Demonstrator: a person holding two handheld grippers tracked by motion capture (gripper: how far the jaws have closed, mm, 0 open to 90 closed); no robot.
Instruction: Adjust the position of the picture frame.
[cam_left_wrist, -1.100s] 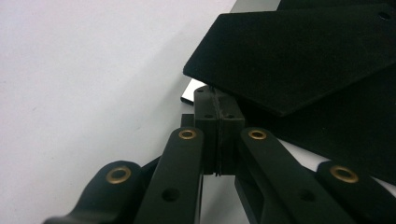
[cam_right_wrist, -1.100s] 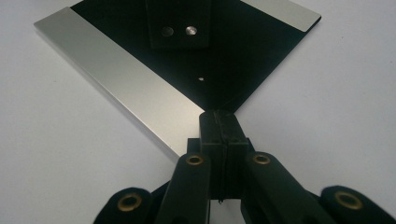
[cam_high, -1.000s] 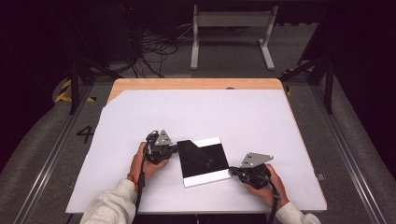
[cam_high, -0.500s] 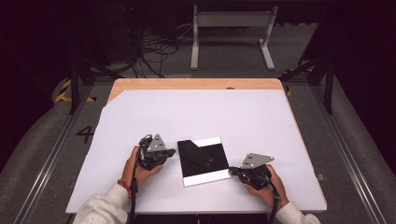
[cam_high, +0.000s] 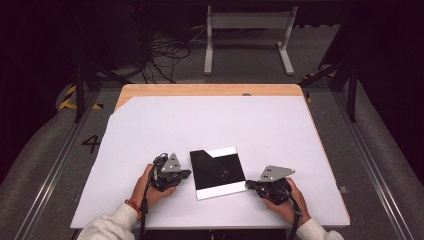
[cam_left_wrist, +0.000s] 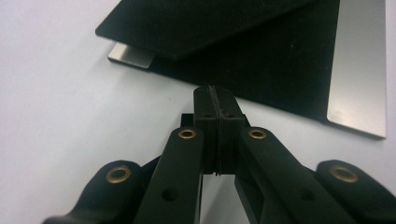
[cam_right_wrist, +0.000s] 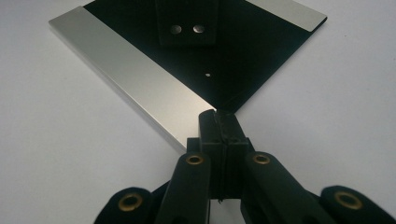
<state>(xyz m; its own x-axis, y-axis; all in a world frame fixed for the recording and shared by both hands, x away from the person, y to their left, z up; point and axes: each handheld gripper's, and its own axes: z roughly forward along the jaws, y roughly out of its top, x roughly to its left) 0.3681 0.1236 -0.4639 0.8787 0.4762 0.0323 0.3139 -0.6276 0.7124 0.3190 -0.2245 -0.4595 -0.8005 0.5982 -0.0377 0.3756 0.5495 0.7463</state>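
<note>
High view: the white worktop (cam_high: 210, 125) carries a flat black folder (cam_high: 218, 172) with silver margins, lying near the front edge, about midway between the left and right edges and slightly skewed to them. Its position and angle match both earlier frames.

The left gripper (cam_high: 186, 174) lies just beside the folder's left edge, held in the person's left hand (cam_high: 150, 185). A second ago it sat farther back on the worktop, with its tip close against the folder's rear left part; it has since drawn toward the front edge and slightly leftward, and a narrow strip of white now shows between tip and folder. The right gripper (cam_high: 250, 186) rests at the folder's front right corner, held in the right hand (cam_high: 285, 200), and has not shifted across the three frames.

Left gripper view: the left gripper (cam_left_wrist: 215, 88) has its jaws pressed together with nothing between them; the tip stands just short of the folder's black edge (cam_left_wrist: 261, 60), and an upper black flap overlaps the lower sheet.

Right gripper view: the right gripper (cam_right_wrist: 218, 114) has its jaws likewise together; the tip meets the folder's near corner (cam_right_wrist: 224, 100). Whether the corner is pinched between the pads cannot be told. Two small metal studs (cam_right_wrist: 187, 29) sit on a black tab farther up the folder.
</note>
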